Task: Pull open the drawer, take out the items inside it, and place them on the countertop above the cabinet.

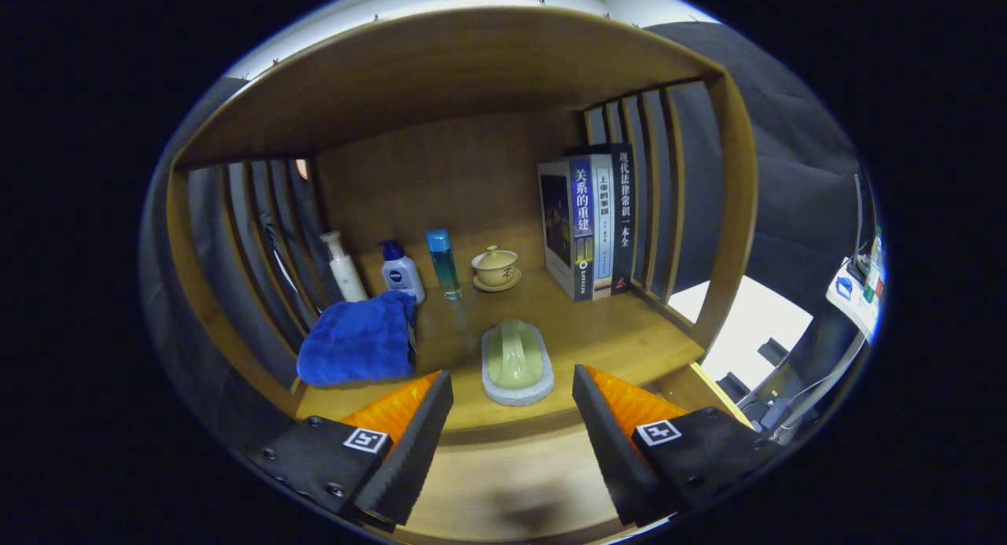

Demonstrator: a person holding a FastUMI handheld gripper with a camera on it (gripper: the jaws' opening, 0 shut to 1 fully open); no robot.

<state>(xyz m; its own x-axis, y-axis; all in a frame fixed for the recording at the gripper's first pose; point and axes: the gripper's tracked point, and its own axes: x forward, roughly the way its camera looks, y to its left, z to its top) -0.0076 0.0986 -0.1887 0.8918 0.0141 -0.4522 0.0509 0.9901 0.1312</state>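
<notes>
My gripper (511,377) is open, its fingers spread wide over the front edge of the wooden countertop (606,333). A pale green brush on a white base (516,362) lies on the countertop just ahead of the fingertips, in line with the gap; neither finger touches it. A crumpled blue towel (358,342) lies on the countertop beyond the left finger. Below the front edge, between the fingers, I see a lighter wooden surface (511,482) with a shadow on it; whether it is the drawer I cannot tell.
At the back stand a white pump bottle (344,266), a white bottle with a blue cap (402,272), a slim blue bottle (444,262) and a lidded tea cup on a saucer (496,268). Upright books (588,224) stand back right. Slatted sides and a wooden top enclose the space.
</notes>
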